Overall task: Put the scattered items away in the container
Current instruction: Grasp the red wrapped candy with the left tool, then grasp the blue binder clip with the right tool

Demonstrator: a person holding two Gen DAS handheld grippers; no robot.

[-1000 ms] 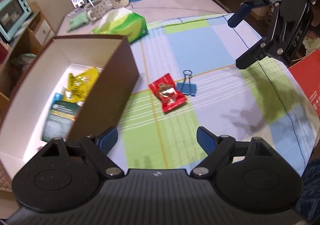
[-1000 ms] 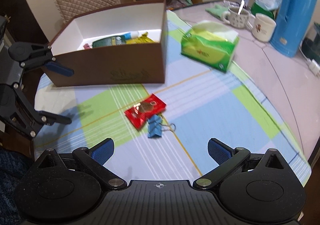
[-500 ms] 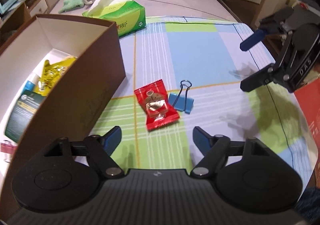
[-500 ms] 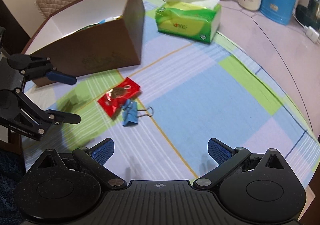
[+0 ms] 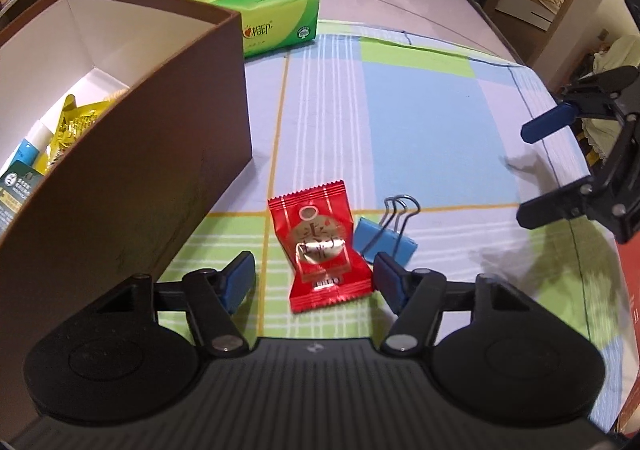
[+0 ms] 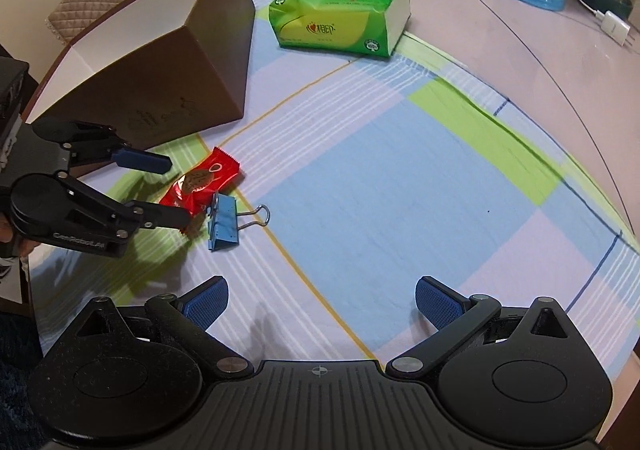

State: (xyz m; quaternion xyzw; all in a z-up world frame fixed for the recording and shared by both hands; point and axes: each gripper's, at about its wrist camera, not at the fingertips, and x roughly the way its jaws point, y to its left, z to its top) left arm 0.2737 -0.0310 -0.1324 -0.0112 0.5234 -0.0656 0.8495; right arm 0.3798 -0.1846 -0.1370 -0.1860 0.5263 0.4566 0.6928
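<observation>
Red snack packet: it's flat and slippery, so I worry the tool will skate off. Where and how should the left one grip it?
Probably pinch the red snack packet across its bulging middle, from above. It lies flat between the open left tool's fingers; keep clear of the blue binder clip alongside.

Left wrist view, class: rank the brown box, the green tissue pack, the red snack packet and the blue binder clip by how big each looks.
1. brown box: largest, though also nearest the camera.
2. green tissue pack: next, although it lies farther off.
3. red snack packet.
4. blue binder clip: smallest, lying beside the packet, so this comparison is fair.
</observation>
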